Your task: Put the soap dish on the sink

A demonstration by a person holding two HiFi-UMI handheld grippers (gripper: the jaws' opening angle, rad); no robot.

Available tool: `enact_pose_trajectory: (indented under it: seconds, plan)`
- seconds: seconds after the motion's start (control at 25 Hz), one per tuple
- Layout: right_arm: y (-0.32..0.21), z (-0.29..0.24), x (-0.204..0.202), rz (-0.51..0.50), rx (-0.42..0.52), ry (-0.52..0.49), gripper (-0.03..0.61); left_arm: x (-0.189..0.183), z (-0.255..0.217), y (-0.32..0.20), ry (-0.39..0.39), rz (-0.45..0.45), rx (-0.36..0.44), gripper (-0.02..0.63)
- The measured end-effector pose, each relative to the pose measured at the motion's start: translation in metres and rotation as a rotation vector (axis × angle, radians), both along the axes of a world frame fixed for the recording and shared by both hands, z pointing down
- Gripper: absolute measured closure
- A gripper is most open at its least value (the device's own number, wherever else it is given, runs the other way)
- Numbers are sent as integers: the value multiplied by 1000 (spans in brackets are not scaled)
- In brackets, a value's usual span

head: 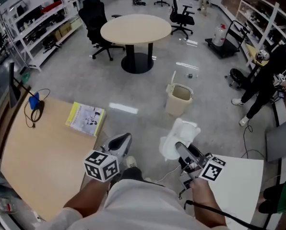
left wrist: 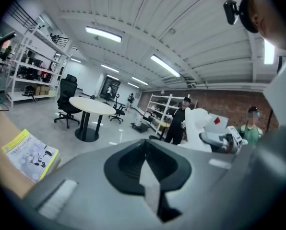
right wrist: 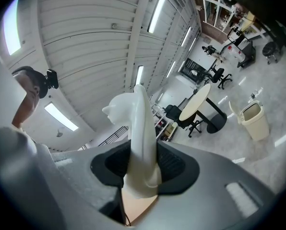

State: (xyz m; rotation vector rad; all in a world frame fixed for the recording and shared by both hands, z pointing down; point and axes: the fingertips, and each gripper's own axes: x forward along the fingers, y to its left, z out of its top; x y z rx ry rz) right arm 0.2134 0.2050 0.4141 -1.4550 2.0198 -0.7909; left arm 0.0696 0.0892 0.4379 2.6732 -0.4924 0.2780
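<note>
Right tongs (right wrist: pixel 142 169) clamp the white soap dish (right wrist: pixel 139 123), held on edge; left tongs (left wrist: pixel 145 163) closed with nothing between them.

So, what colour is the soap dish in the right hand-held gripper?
White all over; the soap dish shows best in the right gripper view.

The right gripper (right wrist: pixel 142 174) clamps a white soap dish (right wrist: pixel 139 138) edge-on.

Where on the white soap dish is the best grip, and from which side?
By its thin rim, pinched across the thickness, coming in edge-on: the soap dish is a slim white shell, narrow enough there for the jaws. The right gripper holds it so.
</note>
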Motion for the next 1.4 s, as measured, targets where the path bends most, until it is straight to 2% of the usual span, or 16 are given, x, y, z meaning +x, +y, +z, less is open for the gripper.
enact_pose_trajectory:
  seconds: [0.16, 0.32, 0.64, 0.84, 1.0, 1.4]
  plan:
    - [-18, 4, 18, 16, 0, -10, 433, 15, 7, -20, -20, 2, -3, 609]
    - [-40, 6, 44, 33, -9, -4, 434, 45, 11, -47, -13, 16, -12, 609]
    - [-123, 0, 97, 34, -32, 36, 433, 107, 2, -134, 48, 22, -4, 609]
    - [-197, -10, 125, 10, -30, 54, 434, 124, 2, -207, 55, -19, -15, 609]
    - [-250, -9, 141, 2, -23, 61, 434, 139, 1, -258, 62, -24, 9, 609]
    - [-332, 1, 176, -38, -43, 21, 434, 167, 11, -320, 31, -55, -4, 609]
